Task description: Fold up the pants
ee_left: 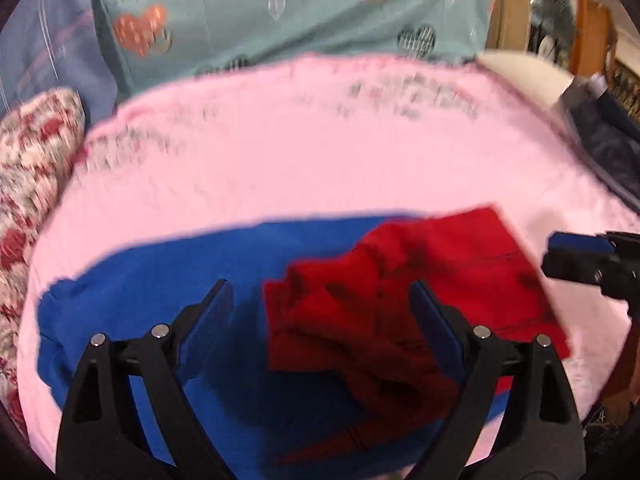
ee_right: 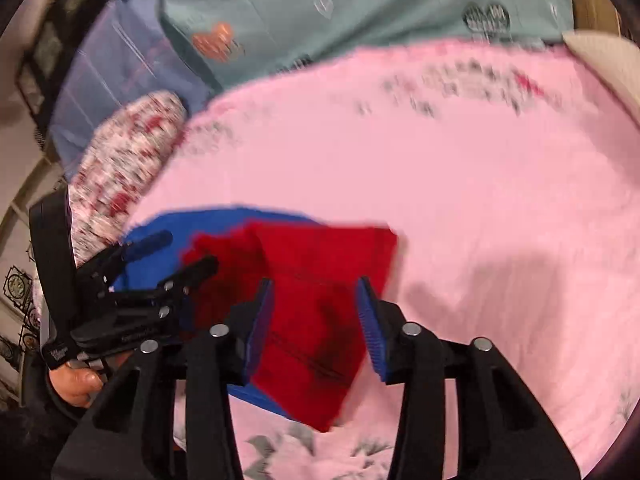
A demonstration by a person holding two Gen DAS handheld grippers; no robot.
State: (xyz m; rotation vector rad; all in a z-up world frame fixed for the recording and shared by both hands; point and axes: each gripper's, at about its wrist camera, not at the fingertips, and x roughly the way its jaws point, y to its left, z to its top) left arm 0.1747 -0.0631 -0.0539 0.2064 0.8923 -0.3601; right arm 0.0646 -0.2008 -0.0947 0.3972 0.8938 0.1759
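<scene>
Red pants (ee_left: pixel 400 292) sit rumpled on a blue cloth (ee_left: pixel 168 280), all on a pink bedspread (ee_left: pixel 320 160). In the left wrist view they run from centre out toward 3 o'clock. Left gripper (ee_left: pixel 320 312) hangs over them, jaws spread wide, nothing pinched. Right gripper (ee_right: pixel 314 320) is parted too and holds nothing, with the flatter red part showing between its fingers. A floral pillow (ee_left: pixel 36 168) lies at 9 o'clock, a teal heart-print sheet (ee_left: pixel 280 8) at 12. Pretty blurry frames.
</scene>
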